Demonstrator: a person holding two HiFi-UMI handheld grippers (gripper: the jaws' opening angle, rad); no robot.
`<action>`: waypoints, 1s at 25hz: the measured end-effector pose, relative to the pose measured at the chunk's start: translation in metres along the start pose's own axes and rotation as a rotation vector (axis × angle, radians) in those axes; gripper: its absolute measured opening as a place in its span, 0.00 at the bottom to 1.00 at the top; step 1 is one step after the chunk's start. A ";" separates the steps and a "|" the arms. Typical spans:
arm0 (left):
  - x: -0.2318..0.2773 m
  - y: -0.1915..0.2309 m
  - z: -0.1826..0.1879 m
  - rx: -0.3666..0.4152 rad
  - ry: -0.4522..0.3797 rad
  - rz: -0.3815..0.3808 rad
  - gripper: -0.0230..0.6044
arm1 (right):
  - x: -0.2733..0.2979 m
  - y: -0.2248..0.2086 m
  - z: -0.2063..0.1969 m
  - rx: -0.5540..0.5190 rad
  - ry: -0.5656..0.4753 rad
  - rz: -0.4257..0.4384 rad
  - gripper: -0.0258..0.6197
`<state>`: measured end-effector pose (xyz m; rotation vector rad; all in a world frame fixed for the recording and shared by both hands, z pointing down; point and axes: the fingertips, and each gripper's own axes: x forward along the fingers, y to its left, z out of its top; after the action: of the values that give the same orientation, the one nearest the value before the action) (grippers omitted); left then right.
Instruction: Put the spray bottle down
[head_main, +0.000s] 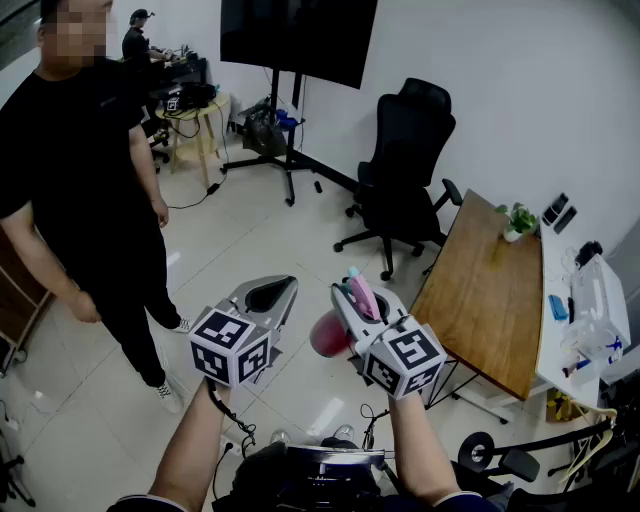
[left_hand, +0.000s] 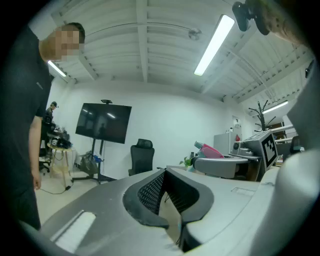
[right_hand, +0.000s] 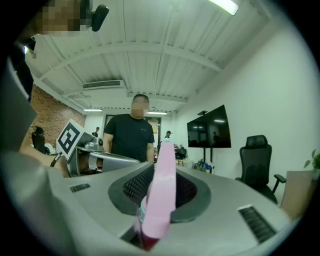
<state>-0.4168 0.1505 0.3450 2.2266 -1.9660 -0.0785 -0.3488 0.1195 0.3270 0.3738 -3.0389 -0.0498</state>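
Holding the spray bottle by its pink head, my right gripper pinches narrow and level, the red body hanging below the jaws over open floor. The desk sits to that gripper's right. My left gripper, alongside, is closed on nothing. Releasing here would drop it; such a thin grip may let it slip in transit

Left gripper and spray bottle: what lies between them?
Nothing. In the head view, only bare floor shows between the left gripper and the spray bottle, which the right gripper holds.
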 end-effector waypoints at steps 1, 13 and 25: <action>0.006 -0.008 -0.001 0.001 0.003 -0.020 0.05 | -0.008 -0.006 -0.001 0.002 0.001 -0.019 0.19; 0.109 -0.146 -0.012 0.030 0.056 -0.351 0.05 | -0.141 -0.105 -0.013 0.022 0.027 -0.349 0.19; 0.189 -0.292 -0.030 0.076 0.109 -0.595 0.05 | -0.291 -0.190 -0.028 0.051 0.023 -0.622 0.19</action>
<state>-0.1016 0.0001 0.3416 2.7204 -1.2155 0.0446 -0.0190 0.0050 0.3255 1.2877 -2.7756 -0.0047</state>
